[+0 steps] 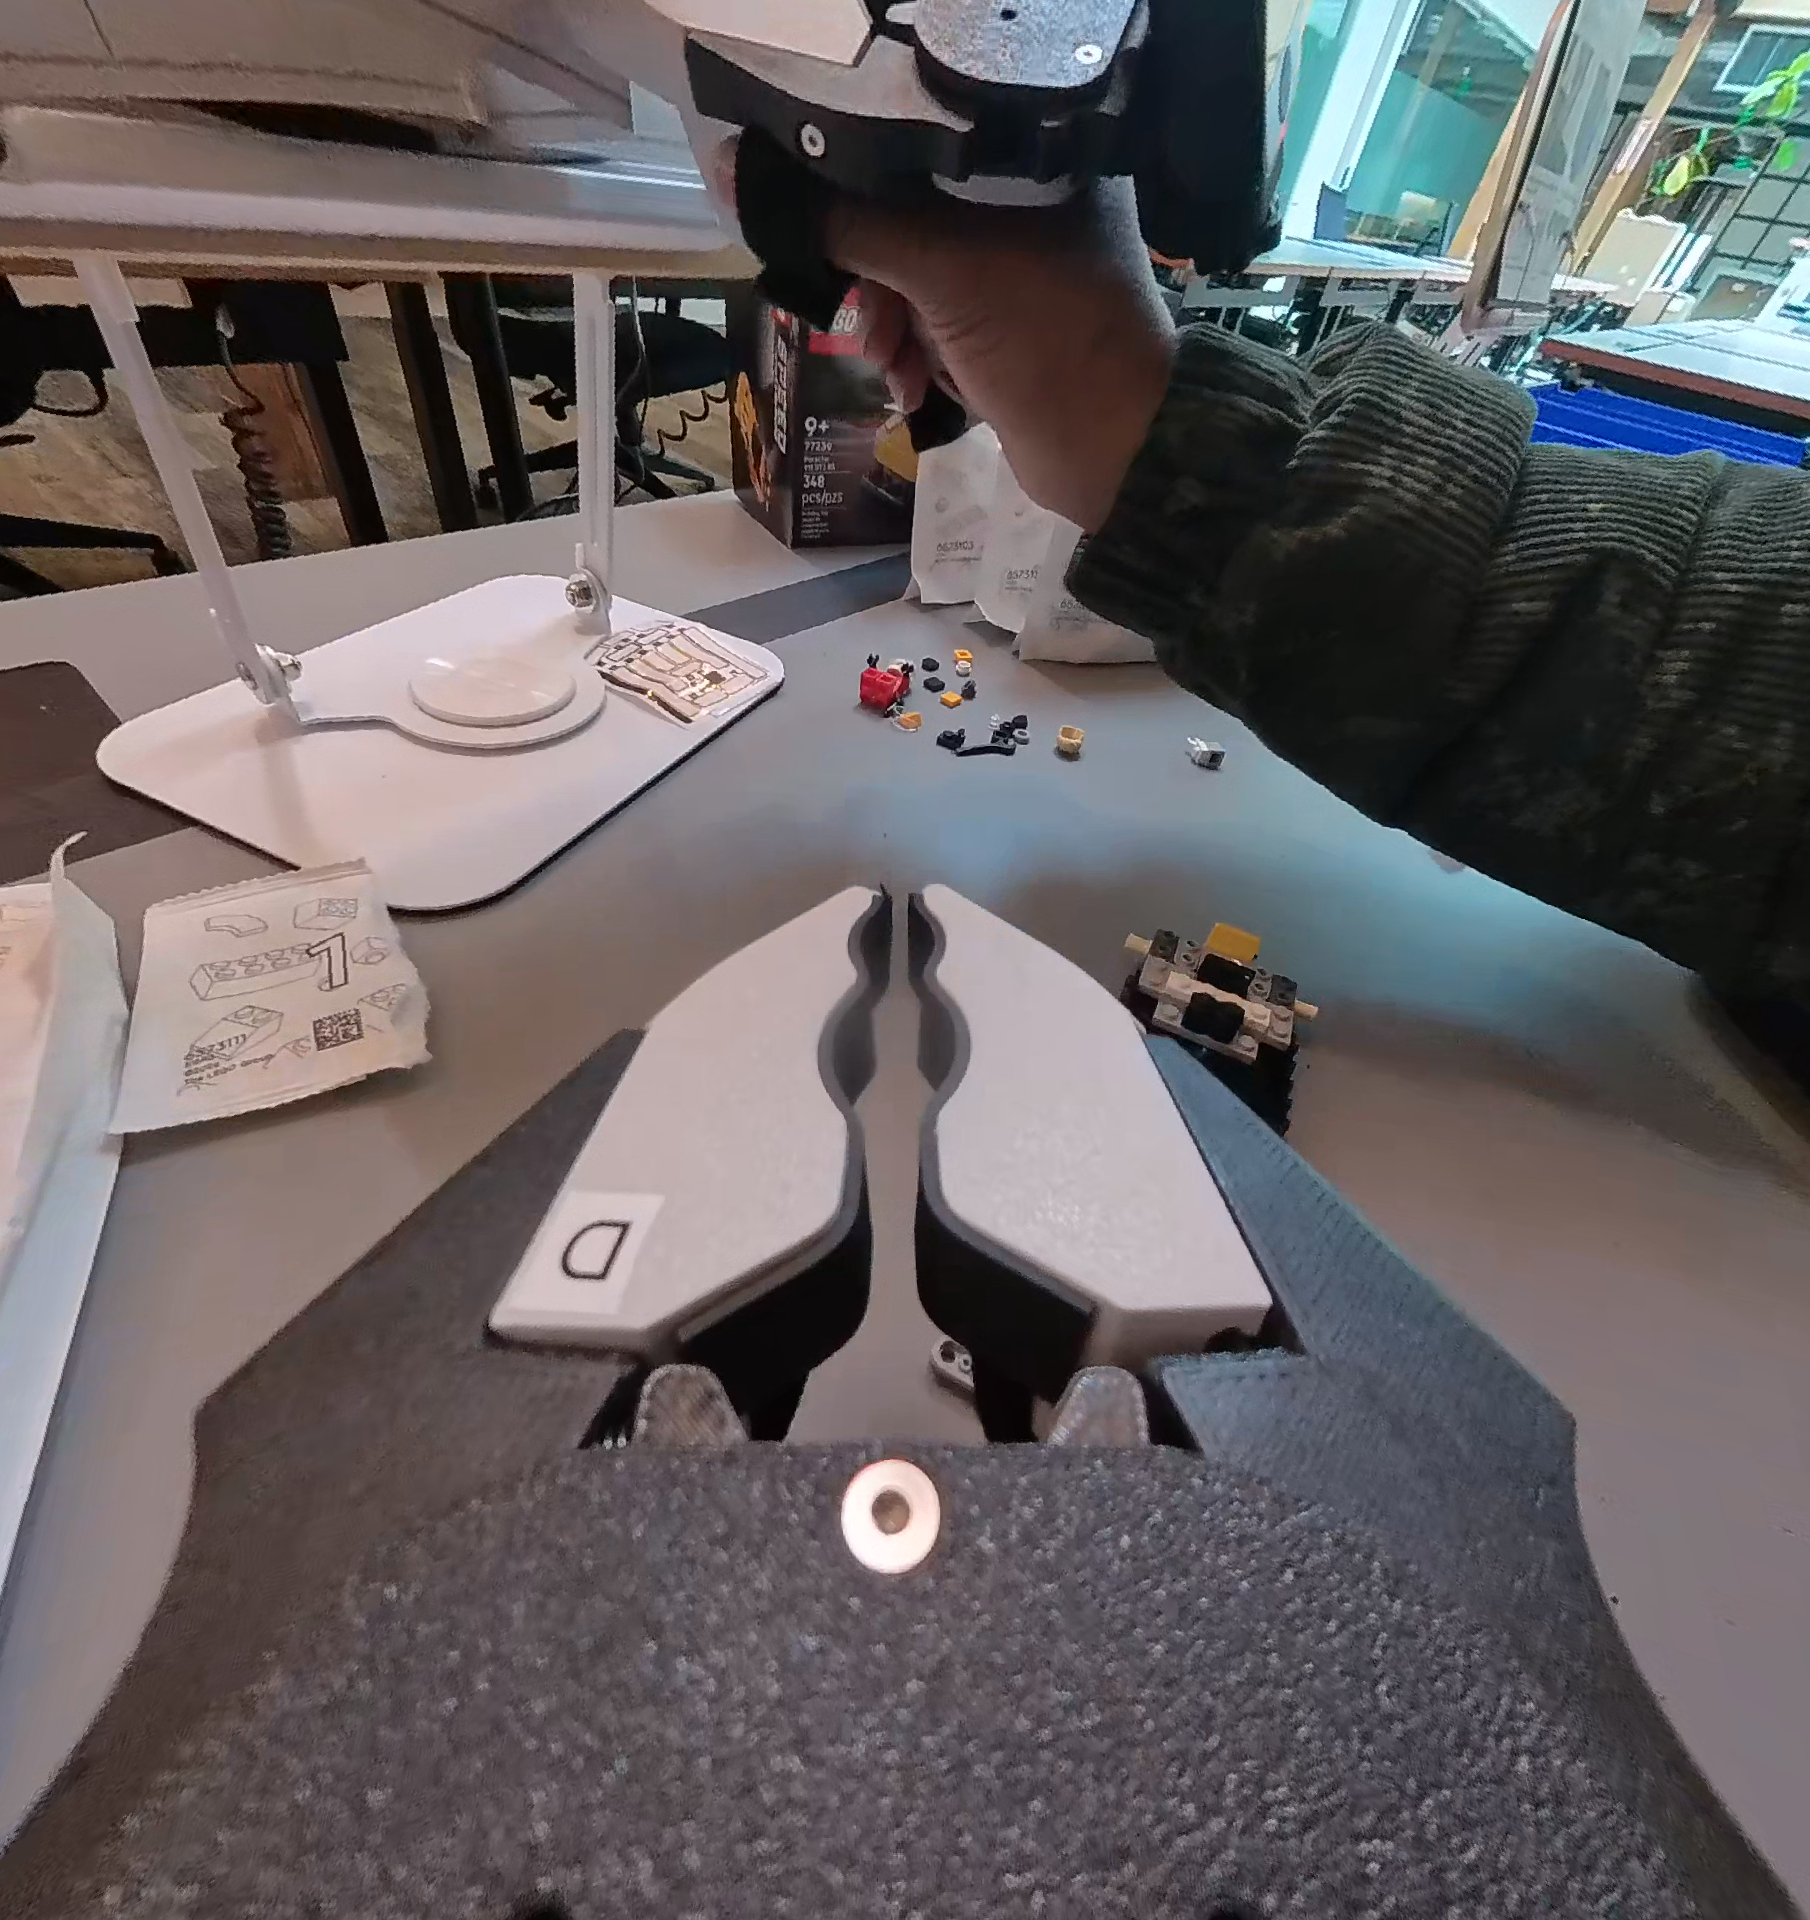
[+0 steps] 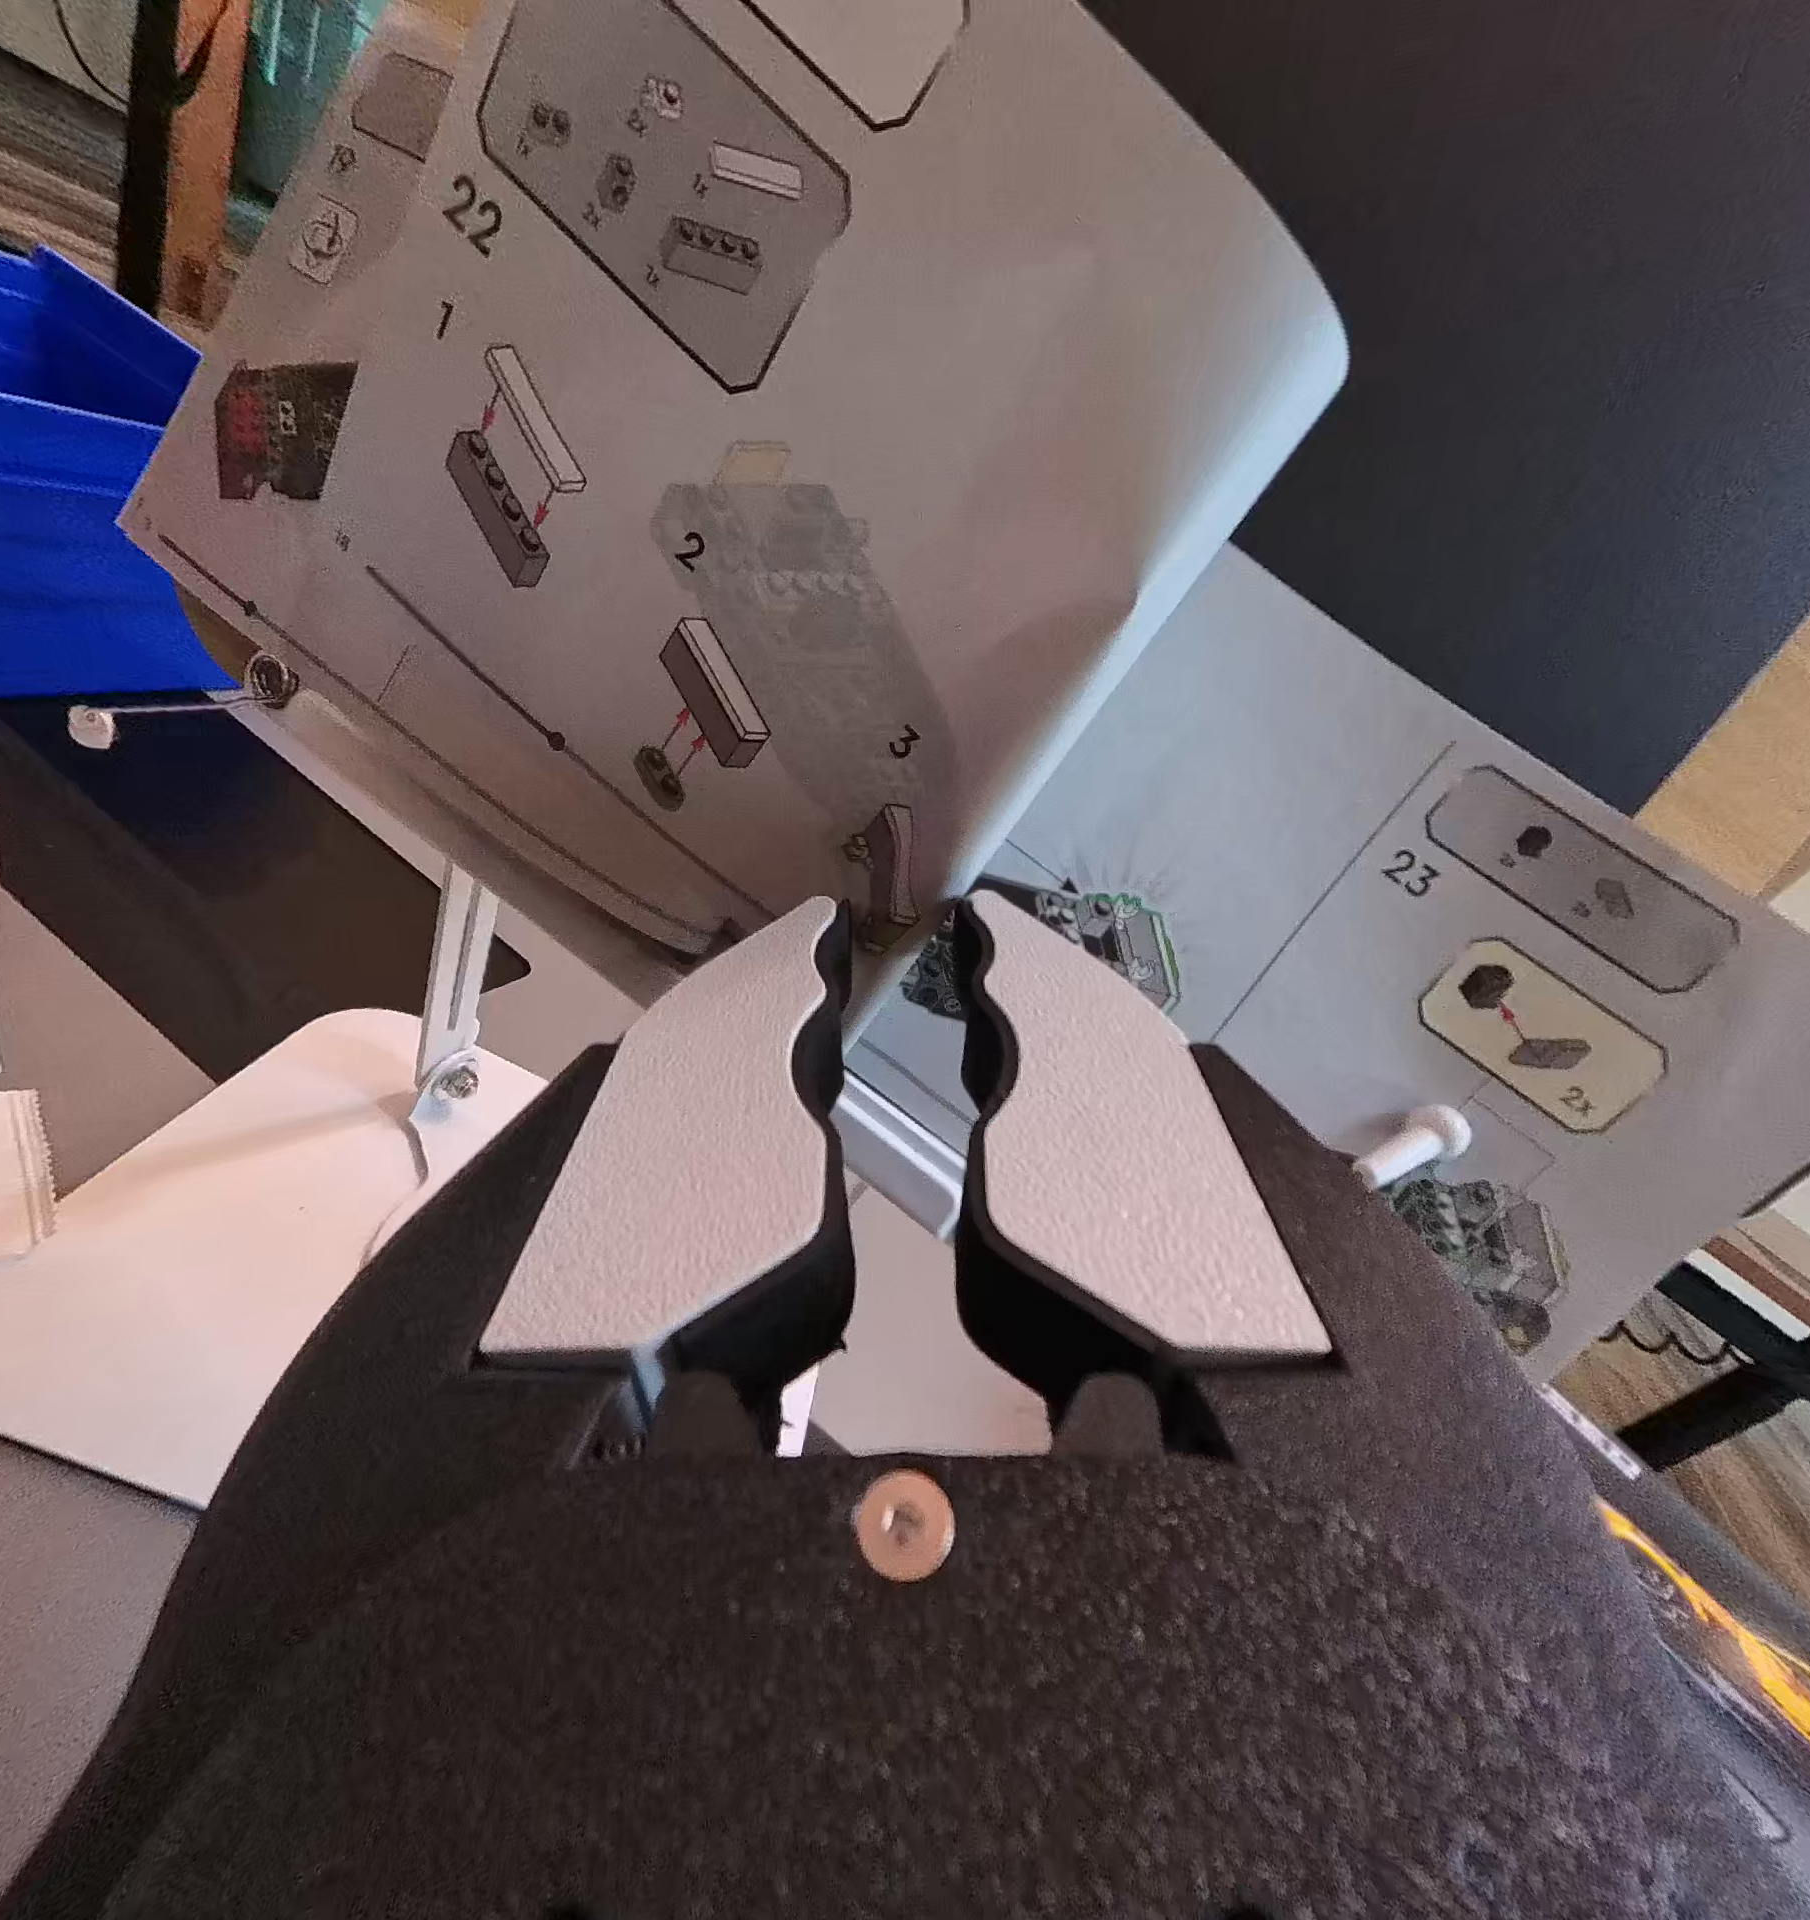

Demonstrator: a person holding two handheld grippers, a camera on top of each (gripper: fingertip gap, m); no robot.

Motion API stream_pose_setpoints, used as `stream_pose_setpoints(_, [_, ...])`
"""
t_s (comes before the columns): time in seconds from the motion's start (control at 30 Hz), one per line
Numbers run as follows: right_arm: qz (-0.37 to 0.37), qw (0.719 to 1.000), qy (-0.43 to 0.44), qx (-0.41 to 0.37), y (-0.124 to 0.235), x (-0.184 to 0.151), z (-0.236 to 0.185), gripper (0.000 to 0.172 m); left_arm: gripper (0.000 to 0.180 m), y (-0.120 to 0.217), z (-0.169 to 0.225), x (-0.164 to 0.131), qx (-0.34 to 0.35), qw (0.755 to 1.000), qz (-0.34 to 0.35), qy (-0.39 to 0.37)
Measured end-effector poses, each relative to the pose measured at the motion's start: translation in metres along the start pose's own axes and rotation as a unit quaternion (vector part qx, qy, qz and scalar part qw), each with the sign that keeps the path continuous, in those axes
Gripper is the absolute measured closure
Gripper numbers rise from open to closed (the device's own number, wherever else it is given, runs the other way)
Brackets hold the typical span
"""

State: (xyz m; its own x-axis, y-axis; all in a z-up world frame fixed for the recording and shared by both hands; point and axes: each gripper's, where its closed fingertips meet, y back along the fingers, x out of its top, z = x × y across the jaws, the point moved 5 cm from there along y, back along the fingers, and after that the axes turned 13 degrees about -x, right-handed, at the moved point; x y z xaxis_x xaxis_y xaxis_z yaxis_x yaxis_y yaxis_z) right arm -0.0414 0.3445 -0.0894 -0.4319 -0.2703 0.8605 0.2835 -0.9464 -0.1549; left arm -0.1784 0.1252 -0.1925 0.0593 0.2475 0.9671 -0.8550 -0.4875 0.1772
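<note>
Two tools are at work: your left tool (image 1: pixel 899 894) is closed on nothing, low over the grey worktop (image 1: pixel 1400 1195), with the small brick model (image 1: pixel 1218 987) just beside it on the right and loose pieces (image 1: pixel 953 696) farther off. Your right tool (image 2: pixel 901 914) is up at the instruction booklet (image 2: pixel 1348 831) on the white stand (image 1: pixel 361 769), its fingers parted around the edge of a curled page (image 2: pixel 880 416) without clamping it. As I judge it, a good hold needs both pads flat on that free edge alone, clear of the page behind, and handled gently so the paper does not tear.
</note>
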Motion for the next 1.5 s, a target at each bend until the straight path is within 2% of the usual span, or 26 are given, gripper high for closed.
stream_pose_setpoints(0.2, [-0.007,1.000,-0.010,0.011,0.000,-0.007,0.008,0.157,0.178,-0.002,-0.003,-0.005,0.010,1.000,-0.012,0.000])
stream_pose_setpoints(0.53, [-0.030,0.997,0.000,0.073,0.000,-0.013,0.023,0.163,0.178,-0.007,-0.005,-0.010,0.018,0.999,-0.030,-0.007])
stream_pose_setpoints(0.83, [-0.041,0.994,-0.049,0.084,0.006,-0.022,0.047,0.164,0.178,-0.010,-0.008,-0.014,0.025,0.999,-0.041,-0.003])
stream_pose_setpoints(1.0, [-0.024,0.987,-0.075,0.141,0.020,-0.024,0.051,0.161,0.178,-0.010,-0.009,-0.014,0.024,0.999,-0.042,-0.001])
stream_pose_setpoints(1.07, [-0.019,0.983,-0.079,0.166,0.028,-0.025,0.048,0.153,0.178,-0.009,-0.009,-0.015,0.024,0.999,-0.042,-0.001])
stream_pose_setpoints(1.13, [-0.007,0.980,-0.073,0.186,0.039,-0.025,0.041,0.137,0.178,-0.009,-0.009,-0.014,0.025,0.999,-0.041,0.000])
stream_pose_setpoints(1.27, [0.030,0.987,0.017,0.160,0.059,-0.032,0.017,0.098,0.178,-0.008,-0.010,-0.014,0.023,0.999,-0.038,0.004])
stream_pose_setpoints(1.37, [0.061,0.989,0.085,0.103,0.068,-0.035,-0.008,0.086,0.178,-0.009,-0.009,-0.014,0.020,0.999,-0.039,0.002])
stream_pose_setpoints(1.5, [0.104,0.976,0.191,0.012,0.055,-0.012,-0.038,0.086,0.178,-0.010,-0.009,-0.014,0.019,0.999,-0.042,0.001])
